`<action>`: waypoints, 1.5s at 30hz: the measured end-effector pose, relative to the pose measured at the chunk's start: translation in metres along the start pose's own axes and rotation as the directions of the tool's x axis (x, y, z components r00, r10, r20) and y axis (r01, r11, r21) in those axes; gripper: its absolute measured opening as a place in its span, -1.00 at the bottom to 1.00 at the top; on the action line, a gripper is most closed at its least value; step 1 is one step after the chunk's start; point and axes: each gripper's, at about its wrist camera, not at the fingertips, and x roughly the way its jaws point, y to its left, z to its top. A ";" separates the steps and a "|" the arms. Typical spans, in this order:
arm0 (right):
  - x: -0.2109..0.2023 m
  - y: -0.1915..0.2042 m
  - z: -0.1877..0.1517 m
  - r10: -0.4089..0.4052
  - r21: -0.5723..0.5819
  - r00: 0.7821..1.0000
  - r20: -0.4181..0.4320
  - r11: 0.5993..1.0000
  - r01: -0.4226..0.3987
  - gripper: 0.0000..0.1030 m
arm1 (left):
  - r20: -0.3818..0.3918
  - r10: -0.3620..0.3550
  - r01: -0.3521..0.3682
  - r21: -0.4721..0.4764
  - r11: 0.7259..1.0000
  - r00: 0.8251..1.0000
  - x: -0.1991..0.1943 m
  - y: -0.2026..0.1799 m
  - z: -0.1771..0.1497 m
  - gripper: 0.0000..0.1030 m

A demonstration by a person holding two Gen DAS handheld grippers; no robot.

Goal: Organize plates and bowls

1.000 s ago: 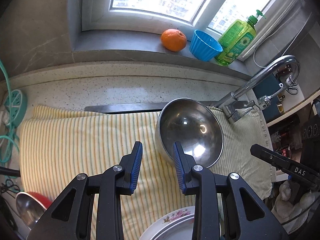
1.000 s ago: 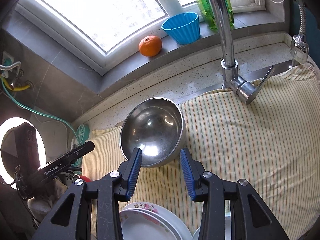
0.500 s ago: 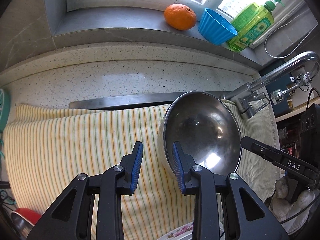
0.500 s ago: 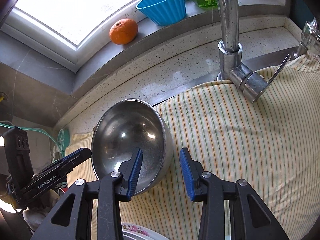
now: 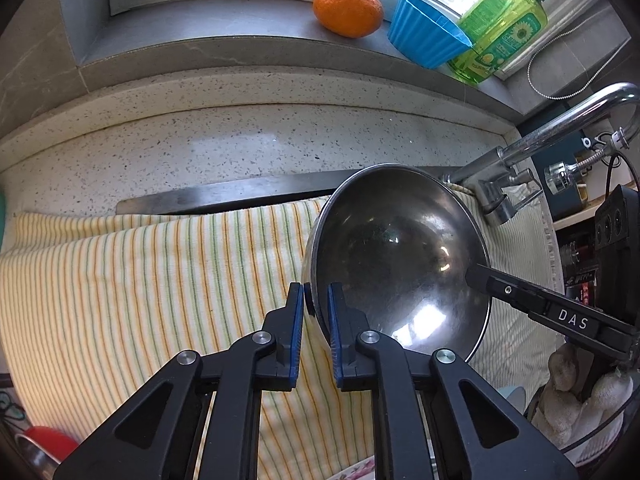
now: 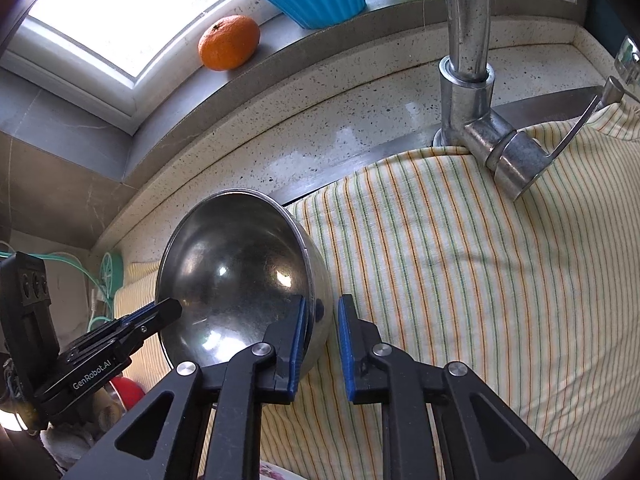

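Observation:
A steel bowl [image 5: 400,264] rests tilted on a yellow striped cloth [image 5: 140,280] over the sink. My left gripper [image 5: 314,332] is shut on the bowl's left rim, one pad inside and one outside. In the right wrist view the same bowl [image 6: 232,280] is straddled at its right rim by my right gripper [image 6: 322,344], whose jaws are narrowed around the wall with a visible gap on the outer side. The other gripper's finger [image 6: 152,312] shows at the bowl's left edge. A flowered plate edge [image 5: 356,470] peeks out at the bottom.
A chrome faucet [image 6: 472,92] stands behind the cloth at right. An orange [image 5: 348,10], a blue cup [image 5: 424,36] and a green soap bottle [image 5: 500,36] sit on the windowsill. A red bowl [image 5: 44,436] is at lower left. The cloth [image 6: 480,280] spreads to the right.
Both grippers moved forward to the bowl. The left jaws closed on its left rim. The right jaws narrowed around its right rim. The bowl tipped up more.

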 end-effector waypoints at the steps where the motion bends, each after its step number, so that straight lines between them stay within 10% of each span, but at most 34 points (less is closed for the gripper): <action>1: 0.000 0.001 0.000 -0.002 -0.003 1.000 -0.003 1.000 0.002 -0.81 | 0.002 0.005 -0.005 0.003 1.000 1.000 0.000 -0.001 0.000 -0.80; 45: 0.001 0.070 -0.076 0.021 -0.157 0.994 -0.104 0.987 -0.038 -0.81 | 0.036 0.045 -0.039 -0.140 0.989 0.998 -0.051 0.042 -0.082 -0.81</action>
